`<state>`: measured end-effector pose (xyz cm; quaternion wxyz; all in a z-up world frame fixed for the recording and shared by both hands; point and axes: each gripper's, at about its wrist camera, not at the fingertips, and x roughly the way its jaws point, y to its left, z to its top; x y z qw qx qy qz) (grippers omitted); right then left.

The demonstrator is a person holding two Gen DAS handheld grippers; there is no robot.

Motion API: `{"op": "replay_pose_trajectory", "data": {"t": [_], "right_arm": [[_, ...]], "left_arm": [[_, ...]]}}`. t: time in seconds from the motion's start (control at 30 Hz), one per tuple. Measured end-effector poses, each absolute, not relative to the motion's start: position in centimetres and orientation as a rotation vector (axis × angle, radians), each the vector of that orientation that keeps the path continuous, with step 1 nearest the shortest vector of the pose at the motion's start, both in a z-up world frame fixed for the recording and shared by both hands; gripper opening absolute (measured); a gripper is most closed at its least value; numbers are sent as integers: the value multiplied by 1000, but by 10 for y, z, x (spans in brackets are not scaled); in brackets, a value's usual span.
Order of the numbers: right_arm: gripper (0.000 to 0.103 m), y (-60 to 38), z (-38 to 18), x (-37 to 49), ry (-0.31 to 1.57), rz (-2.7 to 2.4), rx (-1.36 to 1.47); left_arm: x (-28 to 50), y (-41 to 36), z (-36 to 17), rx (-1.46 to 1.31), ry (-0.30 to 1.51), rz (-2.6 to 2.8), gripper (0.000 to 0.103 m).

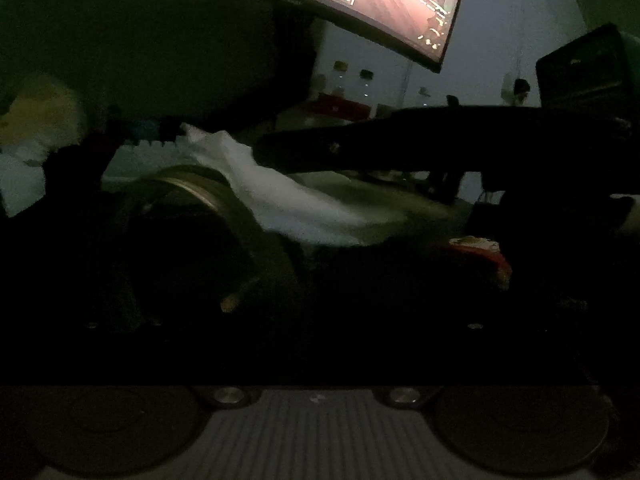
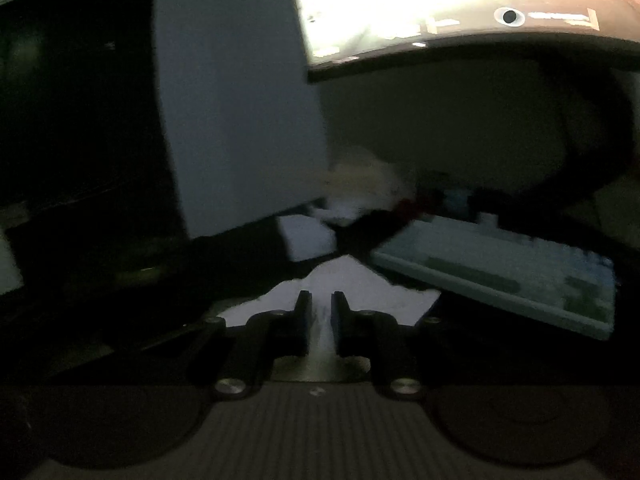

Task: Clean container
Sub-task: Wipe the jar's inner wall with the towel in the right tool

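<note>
Pinching white cloth (image 2: 320, 300) (jar rim (image 1: 200, 194) beside)

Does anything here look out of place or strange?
Nothing looks spilled or broken, though the scene is very dark. One oddity: the container lies tilted in front of a keyboard under a lit monitor, with a white cloth draped over its rim.
</note>
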<state>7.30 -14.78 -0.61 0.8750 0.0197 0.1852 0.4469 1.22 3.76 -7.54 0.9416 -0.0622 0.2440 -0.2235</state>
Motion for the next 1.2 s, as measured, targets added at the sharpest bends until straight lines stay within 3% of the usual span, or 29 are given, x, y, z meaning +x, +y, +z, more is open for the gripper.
{"op": "replay_pose_trajectory", "data": {"t": [0.2,0.93,1.03,1.1,1.2], "right_arm": [[15,-155,-9,94,432,767,77],[16,-137,-3,75,404,940,48],[27,-140,-5,78,410,905,60],[50,-138,-4,74,403,912,48],[53,-135,-4,70,391,922,30]], "left_arm": [[15,43,-75,-149,493,-461,103],[15,44,-78,-154,480,-468,103],[15,44,-79,-152,478,-467,103],[15,44,-79,-151,477,-466,103],[15,44,-79,-149,476,-465,103]]}}
